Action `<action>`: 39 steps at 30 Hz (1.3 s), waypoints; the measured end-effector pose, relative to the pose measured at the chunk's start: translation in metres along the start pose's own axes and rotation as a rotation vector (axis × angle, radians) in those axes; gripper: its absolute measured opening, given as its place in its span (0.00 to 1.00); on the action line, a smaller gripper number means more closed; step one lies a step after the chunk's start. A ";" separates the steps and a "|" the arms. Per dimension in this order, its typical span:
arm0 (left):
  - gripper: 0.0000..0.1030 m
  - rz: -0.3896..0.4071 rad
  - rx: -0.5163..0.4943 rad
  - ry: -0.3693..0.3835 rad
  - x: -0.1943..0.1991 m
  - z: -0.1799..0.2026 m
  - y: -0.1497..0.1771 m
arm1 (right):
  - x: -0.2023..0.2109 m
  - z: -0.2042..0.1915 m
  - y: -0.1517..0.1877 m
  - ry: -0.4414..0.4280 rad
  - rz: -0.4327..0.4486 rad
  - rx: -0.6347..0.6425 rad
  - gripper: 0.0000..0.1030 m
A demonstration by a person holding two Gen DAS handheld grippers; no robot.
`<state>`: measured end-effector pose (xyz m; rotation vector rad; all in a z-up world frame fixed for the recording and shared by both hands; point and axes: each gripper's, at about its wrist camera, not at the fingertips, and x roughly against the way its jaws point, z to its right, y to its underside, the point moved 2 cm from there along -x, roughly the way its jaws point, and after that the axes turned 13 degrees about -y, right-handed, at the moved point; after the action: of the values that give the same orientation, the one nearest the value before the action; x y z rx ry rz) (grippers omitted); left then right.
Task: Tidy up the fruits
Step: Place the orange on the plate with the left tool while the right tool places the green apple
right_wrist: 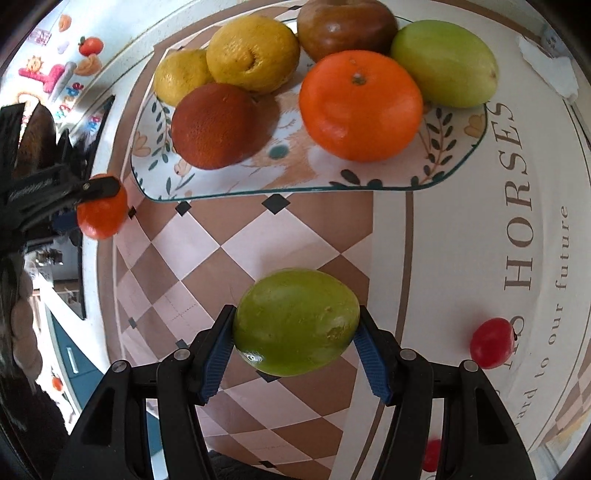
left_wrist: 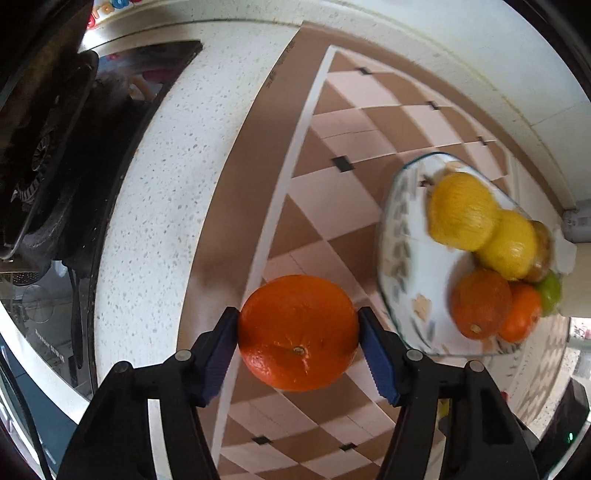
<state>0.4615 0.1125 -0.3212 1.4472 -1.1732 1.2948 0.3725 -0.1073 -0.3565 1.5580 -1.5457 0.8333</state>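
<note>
My left gripper [left_wrist: 298, 332] is shut on an orange [left_wrist: 297, 332], held above the checkered mat, left of the patterned plate [left_wrist: 397, 236]. The plate holds two lemons [left_wrist: 461, 210], two oranges [left_wrist: 480, 302] and a green fruit [left_wrist: 550, 293]. My right gripper [right_wrist: 295, 325] is shut on a green fruit [right_wrist: 295, 321], held above the mat in front of the plate [right_wrist: 236, 177]. That plate carries lemons [right_wrist: 251, 51], a dark orange [right_wrist: 214, 125], a bright orange [right_wrist: 360, 105], a brown fruit [right_wrist: 345, 26] and a green fruit [right_wrist: 443, 62]. The left gripper with its orange [right_wrist: 101, 214] shows at the left.
A checkered mat [left_wrist: 332, 229] covers a speckled white counter [left_wrist: 177, 184]. A black stove [left_wrist: 44, 147] lies to the left. A small red fruit [right_wrist: 493, 343] sits on the mat's white lettered border at right, another red one [right_wrist: 432, 454] near the bottom edge.
</note>
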 end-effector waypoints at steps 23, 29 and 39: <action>0.61 -0.070 -0.033 0.153 0.012 0.054 -0.035 | 0.026 -0.030 -0.061 -0.005 0.168 0.030 0.63; 0.61 -0.078 -0.062 0.139 0.010 0.057 -0.032 | 0.043 -0.030 -0.057 -0.053 0.177 0.020 0.63; 0.78 -0.129 -0.048 0.213 0.012 0.064 -0.034 | 0.135 0.036 -0.136 -0.020 0.340 -0.113 0.63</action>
<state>0.5082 0.0559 -0.3164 1.2931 -0.9494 1.2871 0.5124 -0.2099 -0.2670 1.2441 -1.8705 0.8982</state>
